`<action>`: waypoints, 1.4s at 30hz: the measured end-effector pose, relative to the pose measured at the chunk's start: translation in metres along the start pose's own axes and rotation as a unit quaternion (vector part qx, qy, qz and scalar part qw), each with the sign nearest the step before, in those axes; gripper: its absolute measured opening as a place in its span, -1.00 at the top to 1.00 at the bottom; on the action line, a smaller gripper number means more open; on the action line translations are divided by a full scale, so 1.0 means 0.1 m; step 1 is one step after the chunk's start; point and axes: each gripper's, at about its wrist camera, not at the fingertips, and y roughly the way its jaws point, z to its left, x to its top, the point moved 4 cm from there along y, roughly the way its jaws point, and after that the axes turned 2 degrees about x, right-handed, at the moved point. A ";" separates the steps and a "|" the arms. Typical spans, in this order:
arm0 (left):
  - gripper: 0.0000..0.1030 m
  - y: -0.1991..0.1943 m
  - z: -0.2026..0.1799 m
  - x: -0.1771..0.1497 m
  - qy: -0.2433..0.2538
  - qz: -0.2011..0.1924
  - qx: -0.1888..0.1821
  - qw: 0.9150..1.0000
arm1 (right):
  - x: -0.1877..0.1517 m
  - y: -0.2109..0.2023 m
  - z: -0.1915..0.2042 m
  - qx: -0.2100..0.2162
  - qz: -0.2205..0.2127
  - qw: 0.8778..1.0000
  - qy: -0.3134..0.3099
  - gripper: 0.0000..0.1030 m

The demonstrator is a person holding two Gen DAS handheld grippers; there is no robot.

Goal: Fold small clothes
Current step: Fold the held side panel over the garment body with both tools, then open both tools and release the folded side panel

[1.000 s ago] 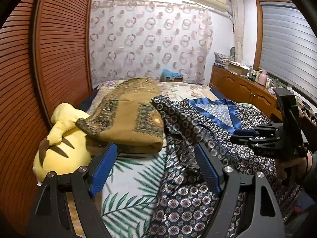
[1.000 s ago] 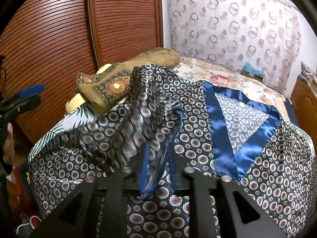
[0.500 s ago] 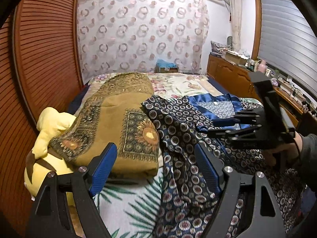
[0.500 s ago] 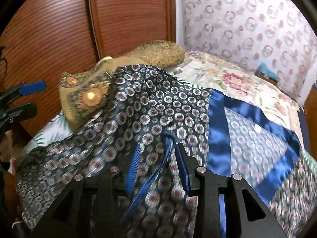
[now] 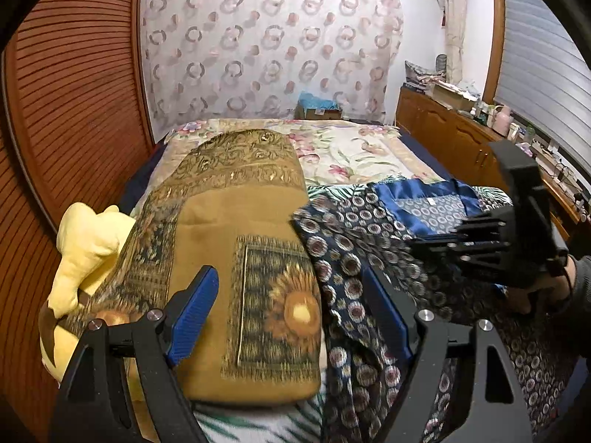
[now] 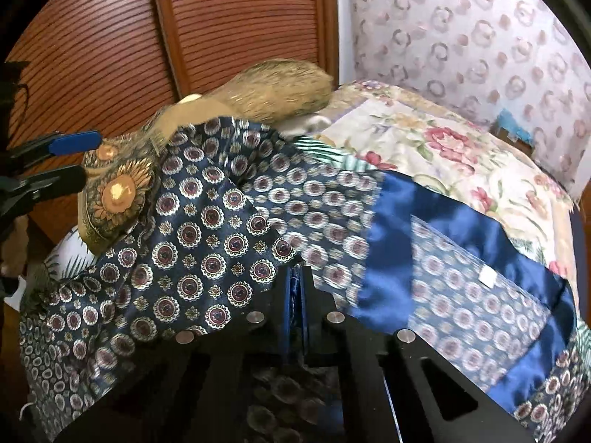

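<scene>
Navy patterned garment lies spread on the bed, part draped over the brown folded cloth. Right gripper, spread half a second ago, now pinches its blue-trimmed edge, so a fold looks ready to start. Left gripper hangs unclenched, empty, above cloth and yellow plush.

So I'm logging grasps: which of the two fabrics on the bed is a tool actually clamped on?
The navy medallion-print garment with the blue satin trim: the right tool is shut on its fabric. The folded brown sunflower-pattern cloth lies ungripped beneath the open left tool.
</scene>
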 end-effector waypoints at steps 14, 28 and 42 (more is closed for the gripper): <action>0.00 0.51 -0.27 0.28 0.025 0.046 -0.039 0.998 | -0.14 -0.38 -0.30 0.009 -0.016 1.000 0.024 0.35; 0.95 0.66 -0.39 0.28 0.019 0.073 -0.067 0.995 | -0.43 -1.04 -0.34 -0.010 -0.055 0.997 0.045 0.34; 0.97 0.41 0.19 0.54 -0.012 0.009 -0.005 1.000 | -0.80 -1.78 -0.44 -0.048 -0.081 0.993 0.078 0.34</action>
